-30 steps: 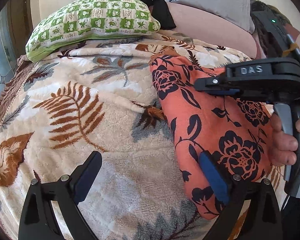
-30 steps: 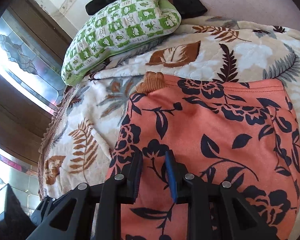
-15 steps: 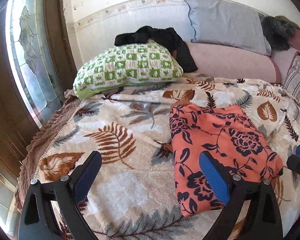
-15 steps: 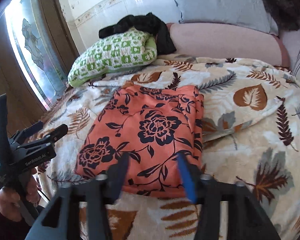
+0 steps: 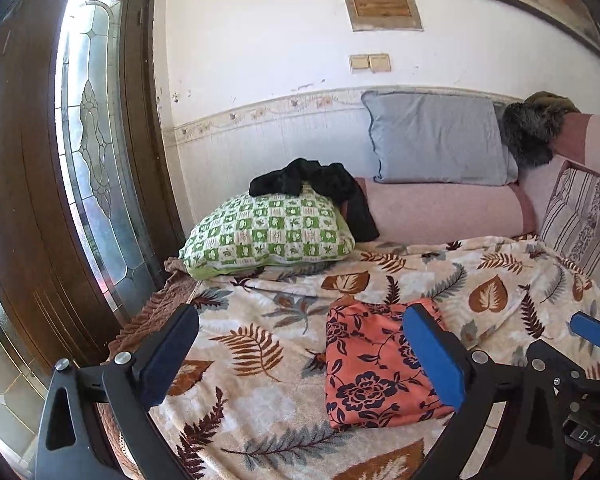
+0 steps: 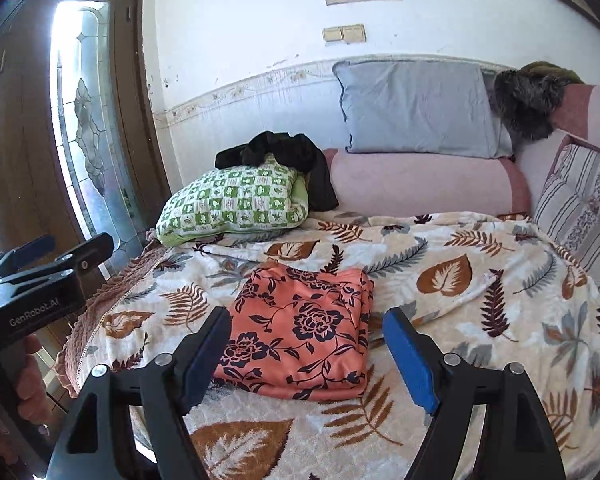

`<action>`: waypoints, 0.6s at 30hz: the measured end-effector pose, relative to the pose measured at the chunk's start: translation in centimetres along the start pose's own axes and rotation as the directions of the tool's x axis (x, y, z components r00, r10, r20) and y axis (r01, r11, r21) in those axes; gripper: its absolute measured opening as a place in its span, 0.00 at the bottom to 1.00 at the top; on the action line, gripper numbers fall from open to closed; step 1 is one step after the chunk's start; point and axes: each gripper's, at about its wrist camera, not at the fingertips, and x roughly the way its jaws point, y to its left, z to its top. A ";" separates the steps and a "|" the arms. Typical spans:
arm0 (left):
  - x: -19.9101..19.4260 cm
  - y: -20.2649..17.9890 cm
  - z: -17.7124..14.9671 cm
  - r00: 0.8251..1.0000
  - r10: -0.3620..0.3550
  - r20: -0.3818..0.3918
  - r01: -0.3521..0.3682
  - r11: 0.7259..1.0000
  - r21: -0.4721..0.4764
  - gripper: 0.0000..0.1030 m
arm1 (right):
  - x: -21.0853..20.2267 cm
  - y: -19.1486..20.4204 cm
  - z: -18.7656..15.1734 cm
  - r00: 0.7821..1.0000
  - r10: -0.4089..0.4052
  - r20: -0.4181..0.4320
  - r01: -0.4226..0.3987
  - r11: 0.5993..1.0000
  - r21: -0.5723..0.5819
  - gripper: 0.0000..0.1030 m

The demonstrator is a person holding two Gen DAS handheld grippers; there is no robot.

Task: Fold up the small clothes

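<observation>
So there's just one piece of clothing being worked on here, a coral-orange floral garment [image 6: 304, 328] with dark navy roses and leaves printed all over it, and it's folded into a neat, roughly rectangular stack with layered edges showing along its right side. It's lying flat on the leaf-print blanket [image 6: 480, 300] that covers the bed, and using the green checked pillow [image 6: 236, 204] as the landmark, the garment sits in front of that pillow and a bit to its right, well apart from it. Pillow count: one green checked, one plain grey-blue pillow [image 6: 416, 108] propped against the wall behind and to the right of the green one, and one striped cushion [image 6: 580, 208] way off to the right of it. There's also one crumpled black garment [image 6: 280, 156] draped over the back of the green pillow, touching it, plus one long pink bolster [image 6: 420, 184] just right of it. Two claws total. The left claw [image 5: 300, 356] is spread wide with nothing in it, hovering above the blanket, and the right claw [image 6: 306, 360] is also wide and empty, with the folded garment seen past its blue pads [image 6: 410, 360] but not touched by them. A hand [image 6: 28, 384] grips the left tool's handle.
</observation>
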 end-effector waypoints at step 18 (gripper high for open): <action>-7.1 0.8 3.2 0.995 -0.050 0.084 0.050 0.999 -0.008 0.99 | -6.0 0.3 2.9 0.995 -0.056 0.088 0.047 0.994 0.101 0.79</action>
